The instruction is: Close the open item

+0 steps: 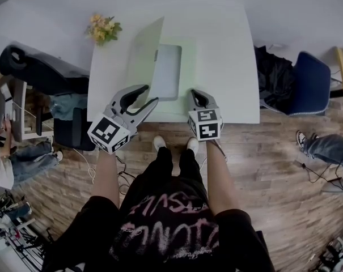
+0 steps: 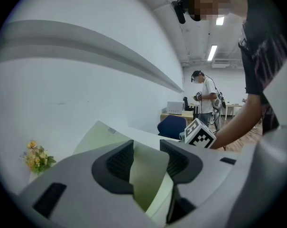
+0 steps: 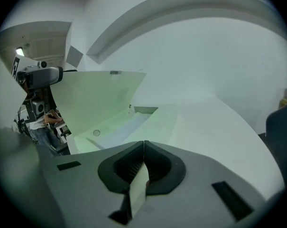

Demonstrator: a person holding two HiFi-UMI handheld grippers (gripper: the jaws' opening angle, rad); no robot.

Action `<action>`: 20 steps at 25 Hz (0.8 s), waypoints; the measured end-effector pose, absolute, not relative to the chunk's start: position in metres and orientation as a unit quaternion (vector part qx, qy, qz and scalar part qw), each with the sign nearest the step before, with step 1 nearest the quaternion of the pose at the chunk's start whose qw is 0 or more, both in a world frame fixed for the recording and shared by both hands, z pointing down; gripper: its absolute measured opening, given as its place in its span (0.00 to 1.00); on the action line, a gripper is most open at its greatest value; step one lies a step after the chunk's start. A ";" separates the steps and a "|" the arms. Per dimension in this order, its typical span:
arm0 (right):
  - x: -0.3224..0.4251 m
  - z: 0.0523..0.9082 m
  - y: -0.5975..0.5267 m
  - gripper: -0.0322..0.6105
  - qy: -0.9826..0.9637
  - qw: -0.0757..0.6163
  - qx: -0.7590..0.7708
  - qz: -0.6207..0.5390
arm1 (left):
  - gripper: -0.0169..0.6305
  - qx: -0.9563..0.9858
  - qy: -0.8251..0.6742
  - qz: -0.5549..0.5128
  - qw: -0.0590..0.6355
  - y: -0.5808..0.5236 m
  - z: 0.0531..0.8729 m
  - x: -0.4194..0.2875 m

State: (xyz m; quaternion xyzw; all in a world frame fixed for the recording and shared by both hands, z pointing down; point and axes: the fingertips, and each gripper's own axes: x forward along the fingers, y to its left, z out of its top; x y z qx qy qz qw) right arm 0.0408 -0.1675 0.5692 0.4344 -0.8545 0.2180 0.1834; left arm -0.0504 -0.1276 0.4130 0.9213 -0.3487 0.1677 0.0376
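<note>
Your left gripper has its jaws wide apart, one on each side of the raised cover, not squeezing it. The folder lies open on the white table, near the front edge; your right gripper sits by its flat half with jaws closed and empty.

Overhead, the head view looks steeply down on a white table, an open case and the wood floor. The left gripper view rides low and very close to the case, facing along its jaws across the table into the room. The right gripper view sits low at the table's near edge, facing the case and the wall. All 3 views share the case. Only 2, head and left gripper, share the flowers and blue chair.
</note>
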 end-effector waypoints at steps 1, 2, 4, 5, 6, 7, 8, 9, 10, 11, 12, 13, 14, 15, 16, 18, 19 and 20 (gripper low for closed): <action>0.041 0.569 -0.168 0.07 -0.855 0.182 0.435 0.217 | 0.30 0.922 -0.346 0.169 0.039 -0.128 0.415 -0.048; 0.041 0.568 -0.168 0.07 -0.855 0.180 0.436 0.216 | 0.30 0.923 -0.343 0.170 0.040 -0.127 0.417 -0.045; 0.042 0.568 -0.168 0.07 -0.854 0.178 0.438 0.216 | 0.31 0.925 -0.334 0.174 0.043 -0.126 0.420 -0.039; 0.043 0.568 -0.168 0.07 -0.854 0.178 0.438 0.216 | 0.31 0.927 -0.329 0.176 0.044 -0.126 0.421 -0.035; 0.043 0.568 -0.168 0.07 -0.854 0.178 0.438 0.216 | 0.31 0.928 -0.323 0.179 0.046 -0.125 0.424 -0.032; 0.042 0.568 -0.168 0.07 -0.854 0.179 0.437 0.217 | 0.32 0.929 -0.318 0.182 0.047 -0.125 0.426 -0.029; 0.042 0.568 -0.167 0.07 -0.854 0.180 0.436 0.218 | 0.33 0.930 -0.315 0.182 0.048 -0.125 0.428 -0.027; 0.041 0.568 -0.167 0.07 -0.854 0.180 0.435 0.221 | 0.33 0.931 -0.313 0.182 0.050 -0.125 0.430 -0.025; 0.041 0.569 -0.167 0.07 -0.854 0.180 0.435 0.223 | 0.33 0.932 -0.311 0.181 0.052 -0.126 0.432 -0.022; 0.041 0.569 -0.167 0.07 -0.853 0.179 0.436 0.224 | 0.33 0.932 -0.309 0.181 0.054 -0.126 0.434 -0.019; 0.041 0.569 -0.167 0.07 -0.853 0.178 0.436 0.225 | 0.34 0.933 -0.304 0.182 0.055 -0.127 0.436 -0.016; 0.041 0.569 -0.168 0.07 -0.853 0.177 0.436 0.225 | 0.34 0.934 -0.299 0.187 0.056 -0.126 0.440 -0.012; 0.042 0.569 -0.168 0.07 -0.853 0.176 0.436 0.226 | 0.34 0.935 -0.292 0.193 0.057 -0.125 0.444 -0.008; 0.042 0.569 -0.167 0.07 -0.854 0.175 0.435 0.227 | 0.34 0.935 -0.285 0.201 0.057 -0.124 0.449 -0.005; 0.042 0.569 -0.167 0.07 -0.855 0.174 0.433 0.227 | 0.34 0.935 -0.280 0.208 0.057 -0.122 0.454 -0.002; 0.042 0.569 -0.167 0.07 -0.856 0.172 0.431 0.227 | 0.35 0.935 -0.271 0.222 0.054 -0.120 0.463 0.002; 0.042 0.569 -0.167 0.07 -0.857 0.171 0.430 0.226 | 0.36 0.935 -0.265 0.230 0.051 -0.118 0.468 0.005; 0.042 0.568 -0.167 0.07 -0.858 0.170 0.429 0.225 | 0.36 0.935 -0.258 0.239 0.047 -0.117 0.472 0.009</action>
